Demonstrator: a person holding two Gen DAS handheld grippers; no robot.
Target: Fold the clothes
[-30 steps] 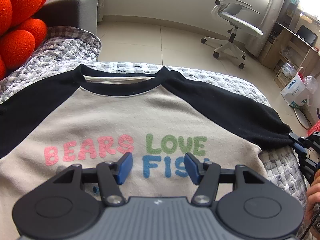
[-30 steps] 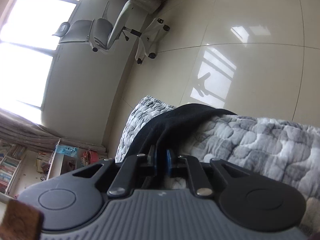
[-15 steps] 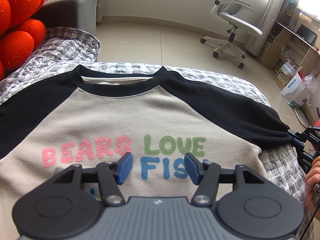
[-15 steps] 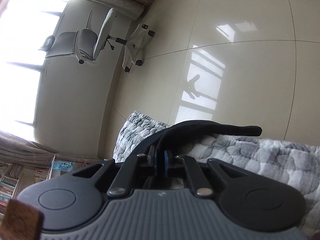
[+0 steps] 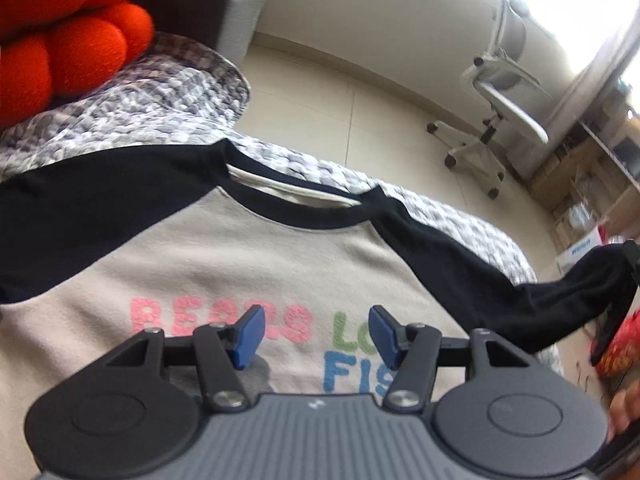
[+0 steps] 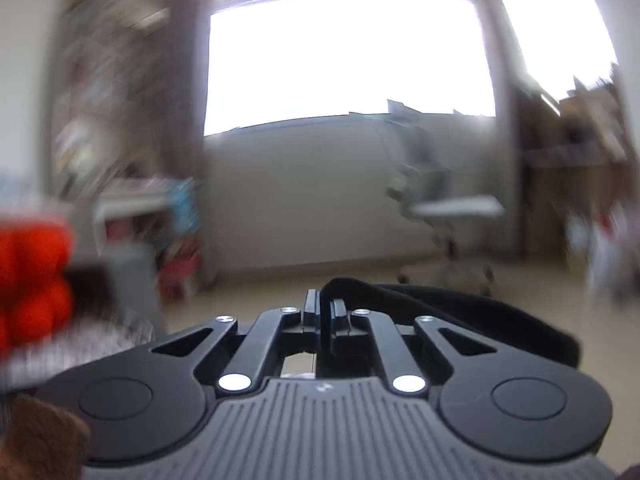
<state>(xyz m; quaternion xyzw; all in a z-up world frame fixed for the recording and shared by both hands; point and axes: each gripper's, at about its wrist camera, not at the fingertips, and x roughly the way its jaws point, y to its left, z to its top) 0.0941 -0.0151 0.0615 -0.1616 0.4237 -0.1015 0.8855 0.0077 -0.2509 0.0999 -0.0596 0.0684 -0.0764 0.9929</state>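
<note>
- Shirt (image 5: pixel 248 264) is seen spread face-up on the quilt (image 5: pixel 460 216), directly ahead of and below the left gripper (image 5: pixel 312 334).
- Left gripper is held spread, nothing between its pads, hovering over the printed chest.
- Right gripper (image 6: pixel 326 318) is pressed together, pinching the black sleeve (image 5: pixel 560 304); sleeve is lifted off the quilt, out to the left gripper's right.
- Step judged in hand: sleeve fold.
- Next move is judged to call for the sleeve being carried inward across the chest, laid flat, then released.
- Right view is blurred; little else can be told.
</note>
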